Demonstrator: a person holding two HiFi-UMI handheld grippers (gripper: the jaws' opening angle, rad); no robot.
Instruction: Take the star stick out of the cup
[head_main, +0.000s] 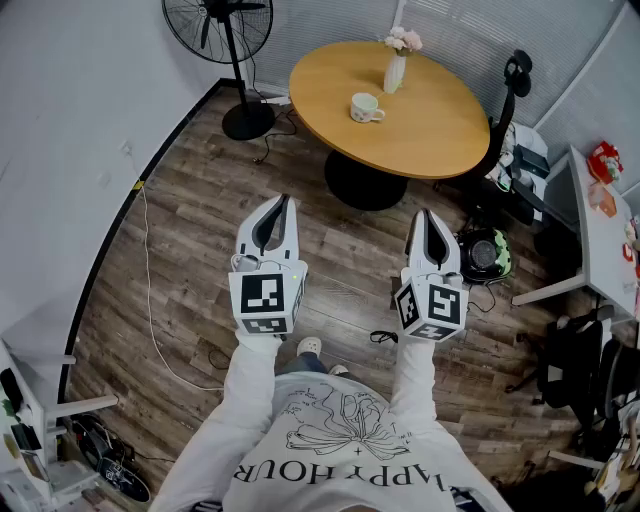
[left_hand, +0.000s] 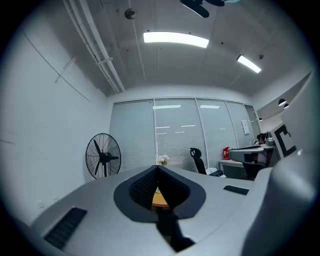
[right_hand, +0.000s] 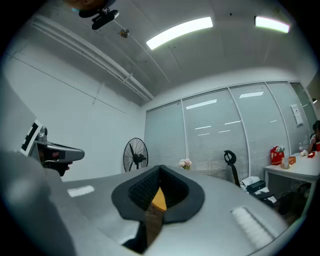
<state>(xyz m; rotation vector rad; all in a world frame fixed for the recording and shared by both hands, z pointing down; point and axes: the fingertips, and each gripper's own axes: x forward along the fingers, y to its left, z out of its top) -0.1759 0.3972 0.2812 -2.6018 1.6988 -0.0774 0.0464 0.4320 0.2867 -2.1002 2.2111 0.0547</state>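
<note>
A white cup (head_main: 366, 107) stands on the round wooden table (head_main: 430, 135) far ahead, beside a white vase of pink flowers (head_main: 396, 62). No star stick can be made out in the cup at this distance. My left gripper (head_main: 283, 200) and right gripper (head_main: 424, 213) are held level side by side over the wooden floor, well short of the table. Both have their jaws together with nothing between them. In the left gripper view the left gripper (left_hand: 158, 168) points at the flowers (left_hand: 162, 160). The right gripper (right_hand: 160, 168) frames a sliver of the table (right_hand: 159, 199).
A standing fan (head_main: 232, 40) is left of the table and a black office chair (head_main: 512, 90) is to its right. A white desk (head_main: 590, 225) and a dark bag (head_main: 485, 253) sit at the right. A white cable (head_main: 150, 290) runs over the floor on the left.
</note>
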